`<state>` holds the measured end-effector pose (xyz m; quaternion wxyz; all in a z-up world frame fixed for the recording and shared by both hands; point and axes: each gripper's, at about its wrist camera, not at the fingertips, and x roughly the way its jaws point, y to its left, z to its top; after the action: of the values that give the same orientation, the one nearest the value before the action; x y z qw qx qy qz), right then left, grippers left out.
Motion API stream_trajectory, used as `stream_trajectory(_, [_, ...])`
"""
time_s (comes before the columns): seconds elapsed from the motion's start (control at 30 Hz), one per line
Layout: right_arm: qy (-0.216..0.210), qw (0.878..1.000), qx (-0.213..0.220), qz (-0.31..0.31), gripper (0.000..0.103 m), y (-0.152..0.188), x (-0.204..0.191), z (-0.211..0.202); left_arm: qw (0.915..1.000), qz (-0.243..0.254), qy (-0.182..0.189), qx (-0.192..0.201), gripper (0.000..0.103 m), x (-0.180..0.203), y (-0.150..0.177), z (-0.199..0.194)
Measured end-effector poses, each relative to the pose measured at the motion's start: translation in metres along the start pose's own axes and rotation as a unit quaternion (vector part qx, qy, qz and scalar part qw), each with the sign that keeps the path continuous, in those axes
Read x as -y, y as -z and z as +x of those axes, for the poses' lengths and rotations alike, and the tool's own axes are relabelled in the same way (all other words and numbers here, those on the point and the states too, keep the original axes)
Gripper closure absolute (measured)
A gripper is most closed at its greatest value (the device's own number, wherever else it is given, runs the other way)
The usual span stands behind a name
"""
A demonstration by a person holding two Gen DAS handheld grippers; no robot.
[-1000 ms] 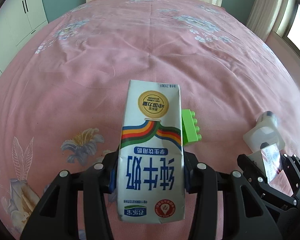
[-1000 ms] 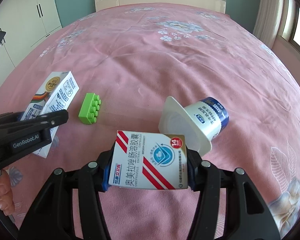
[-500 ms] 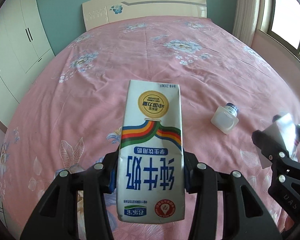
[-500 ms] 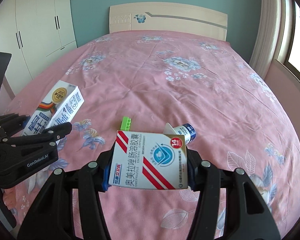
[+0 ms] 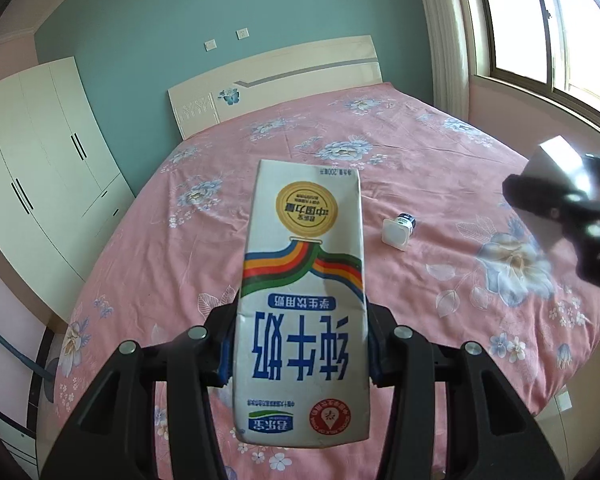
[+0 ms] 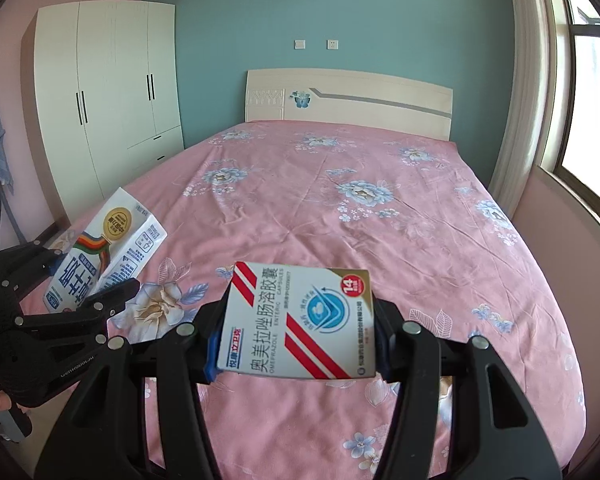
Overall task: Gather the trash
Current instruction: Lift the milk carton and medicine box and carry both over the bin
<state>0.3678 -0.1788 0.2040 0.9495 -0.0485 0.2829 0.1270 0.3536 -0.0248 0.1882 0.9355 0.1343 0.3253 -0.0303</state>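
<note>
While left tongs clamp milk carton, right tongs seemingly pinch medicine box.

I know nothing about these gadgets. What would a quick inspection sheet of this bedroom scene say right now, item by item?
Surface: pink floral bedspread, smooth, covering the whole bed.
Job's things: white milk carton with rainbow stripe in the left tongs; white medicine box with red stripes in the right tongs; small white yogurt cup with dark blue band lying on its side on the bedspread.
Clutter: nothing seen.
Tongs: both clamped on their items, raised above the bed.
Cables: nothing seen.
Surroundings: cream headboard, white wardrobe, teal wall, window on the right.
</note>
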Motion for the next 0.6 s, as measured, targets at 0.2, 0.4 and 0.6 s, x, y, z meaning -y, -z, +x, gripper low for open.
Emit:
stream_trajectory(0.2, [-0.030,0.999,0.008,-0.019,0.047,0.018,-0.015,-0.067,0.9992,0.023,-0.009,0.033,0.053,0.004,0.026,-0.070])
stream_trajectory(0.4, [-0.043,0.998,0.022,-0.038,0.047,0.047,-0.031,-0.127,0.9985,0.034,-0.001,0.044,0.053,0.003,0.061,-0.113])
stream_trajectory(0.6, [-0.059,0.996,0.027,-0.053,0.047,0.086,-0.044,-0.164,0.9981,0.052,0.009,0.030,0.053,0.010,0.106,-0.125])
